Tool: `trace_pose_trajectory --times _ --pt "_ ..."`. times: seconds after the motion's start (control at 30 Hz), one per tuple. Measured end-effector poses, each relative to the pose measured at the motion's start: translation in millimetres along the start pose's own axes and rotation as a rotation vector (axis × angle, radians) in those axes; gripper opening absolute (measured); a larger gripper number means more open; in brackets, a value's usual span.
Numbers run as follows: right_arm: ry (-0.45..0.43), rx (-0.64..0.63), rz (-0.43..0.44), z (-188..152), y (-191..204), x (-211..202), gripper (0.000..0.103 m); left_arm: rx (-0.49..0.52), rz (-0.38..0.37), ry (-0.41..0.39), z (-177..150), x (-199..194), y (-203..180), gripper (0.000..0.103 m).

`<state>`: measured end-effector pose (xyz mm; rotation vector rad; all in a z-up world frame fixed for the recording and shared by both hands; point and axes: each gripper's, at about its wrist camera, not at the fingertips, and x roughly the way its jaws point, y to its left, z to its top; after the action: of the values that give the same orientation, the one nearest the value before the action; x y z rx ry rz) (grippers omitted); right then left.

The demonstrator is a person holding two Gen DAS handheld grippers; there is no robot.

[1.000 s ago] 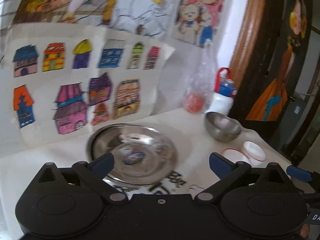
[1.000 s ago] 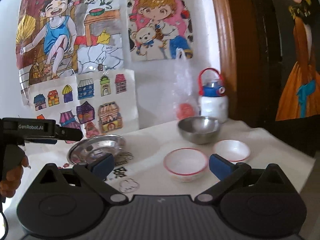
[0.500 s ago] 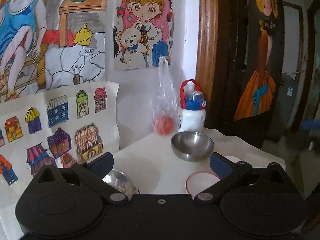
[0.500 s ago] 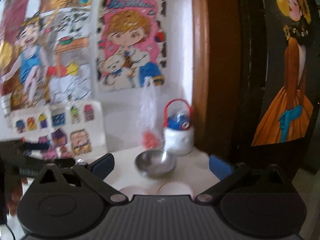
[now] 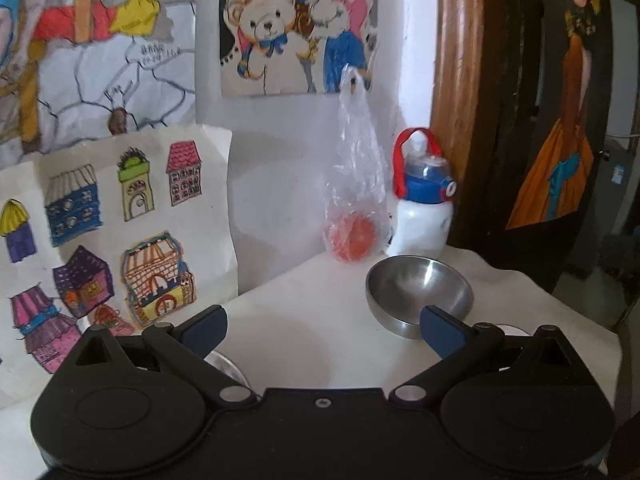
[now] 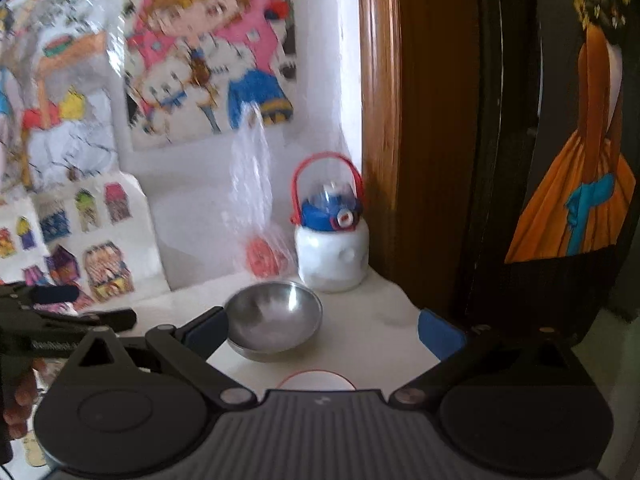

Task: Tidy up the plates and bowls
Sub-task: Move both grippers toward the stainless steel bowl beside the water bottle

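left hand-held gripper (image 5: 322,330): fingers apart, nothing held | right hand-held gripper (image 6: 322,330): fingers apart, nothing held | round stainless-steel bowl (image 5: 418,294): upright on white worktop (image 5: 304,320)

Little lettering can be read. In the right wrist view, a white brand mark is seen on the side of the left gripper (image 6: 68,312), but it is blurred and its letters cannot be made out with certainty. In the left wrist view, a few handwritten characters are seen on the stone-wall drawing (image 5: 120,80) near its upper right, too small to be read. No other text, number or label can be read.
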<state>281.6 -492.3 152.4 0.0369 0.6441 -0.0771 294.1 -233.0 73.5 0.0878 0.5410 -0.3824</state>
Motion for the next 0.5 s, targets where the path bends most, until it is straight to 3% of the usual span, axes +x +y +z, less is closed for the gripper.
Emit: trace_pose_trajectory --times 0.3,0.5 --pt "0.109 0.070 -0.001 -4 -16 83 0.103 -0.077 0.011 0.080 6 68 5 0.102" --pt "0.160 0.081 0.002 -5 -17 121 0.103 -0.072 0.020 0.100 7 100 2 0.102"
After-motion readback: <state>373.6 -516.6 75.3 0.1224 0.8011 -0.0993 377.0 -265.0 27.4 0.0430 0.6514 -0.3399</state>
